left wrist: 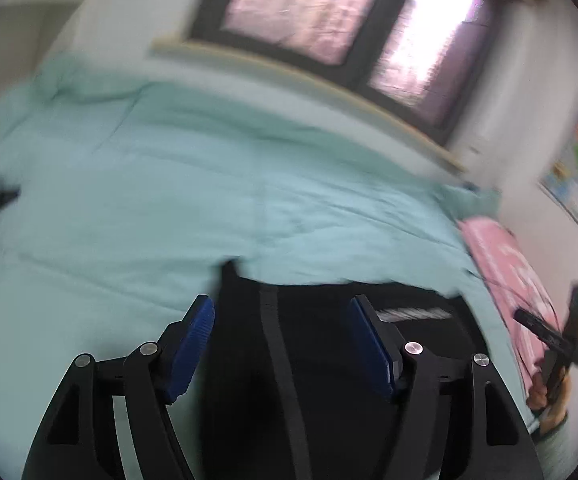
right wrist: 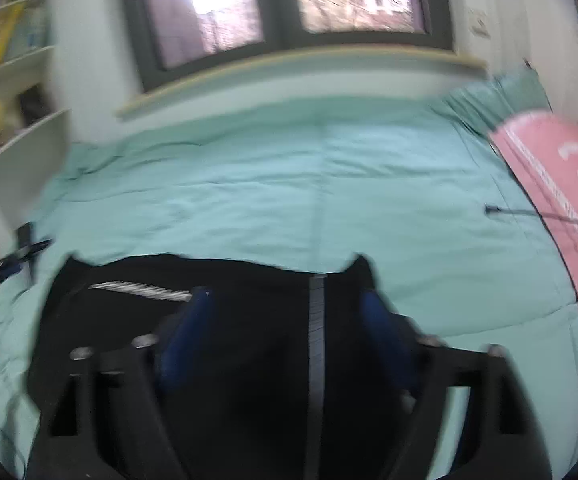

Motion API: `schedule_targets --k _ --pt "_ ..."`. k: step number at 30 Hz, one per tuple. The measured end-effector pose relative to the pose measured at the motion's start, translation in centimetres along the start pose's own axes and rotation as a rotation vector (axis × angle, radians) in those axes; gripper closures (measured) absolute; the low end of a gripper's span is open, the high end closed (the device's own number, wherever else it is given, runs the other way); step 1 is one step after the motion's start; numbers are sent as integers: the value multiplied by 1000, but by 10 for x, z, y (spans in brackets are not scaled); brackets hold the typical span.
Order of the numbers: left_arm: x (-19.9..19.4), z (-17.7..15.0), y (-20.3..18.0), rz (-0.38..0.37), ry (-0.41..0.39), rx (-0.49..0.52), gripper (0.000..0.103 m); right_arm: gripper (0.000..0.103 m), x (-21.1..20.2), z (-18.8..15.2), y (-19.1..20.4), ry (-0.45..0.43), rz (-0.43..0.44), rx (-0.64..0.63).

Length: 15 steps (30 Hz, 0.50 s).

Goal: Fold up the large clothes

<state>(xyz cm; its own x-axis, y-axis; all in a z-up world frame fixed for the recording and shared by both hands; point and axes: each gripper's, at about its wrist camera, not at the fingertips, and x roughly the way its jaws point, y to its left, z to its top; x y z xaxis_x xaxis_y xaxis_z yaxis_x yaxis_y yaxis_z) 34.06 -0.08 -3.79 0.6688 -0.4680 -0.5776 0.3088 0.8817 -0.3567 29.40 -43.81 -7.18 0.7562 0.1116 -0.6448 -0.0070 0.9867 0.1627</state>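
Item: garment [left wrist: 329, 360], black, with a grey stripe [left wrist: 277, 360] and a white printed mark [left wrist: 413, 314]. It lies flat on the bed [left wrist: 169, 200], on a mint quilt, at the near edge.

Left gripper [left wrist: 281, 348]: jaws apart, blue pads showing, nothing between them. The garment lies directly below and ahead at 12 o'clock, its far hem just past the tips. The stripe runs from 12 to 6 o'clock through the gap between the jaws.

Right gripper [right wrist: 285, 332]: jaws apart and empty, though blur softens their outline here. The garment [right wrist: 249, 360] fills the space under them, its stripe [right wrist: 316, 340] just inside the right-hand pad.

Key relation: the garment's far hem runs from 9 to 3 o'clock, across both grippers; its two peaked far corners sit at about 10 and 1 o'clock in the right view. Each gripper hangs over its own half, so neither is clearly nearer; the next grasp probably goes to those corners or to the near edge.

Views compared: the left view shows the right gripper [left wrist: 553, 340] and its hand [left wrist: 545, 396] at 4 o'clock, beside a pink pillow [left wrist: 501, 268]. The right view alone shows both far corners, a shelf [right wrist: 21, 128] at 9 o'clock and a cable [right wrist: 529, 212] on the quilt at 2 o'clock.
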Motion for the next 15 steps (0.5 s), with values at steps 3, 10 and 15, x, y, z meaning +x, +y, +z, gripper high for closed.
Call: schedule_targets --k 3,10,15 --pt "8 -31 -61 -32 72 96 32 18 -13 -19 44 102 31 -53" --pt "117 -122 -100 58 366 82 32 25 67 -105 99 402 -48 -98" --pt "118 -110 -91 39 353 12 35 25 76 -106 97 420 -39 -77"
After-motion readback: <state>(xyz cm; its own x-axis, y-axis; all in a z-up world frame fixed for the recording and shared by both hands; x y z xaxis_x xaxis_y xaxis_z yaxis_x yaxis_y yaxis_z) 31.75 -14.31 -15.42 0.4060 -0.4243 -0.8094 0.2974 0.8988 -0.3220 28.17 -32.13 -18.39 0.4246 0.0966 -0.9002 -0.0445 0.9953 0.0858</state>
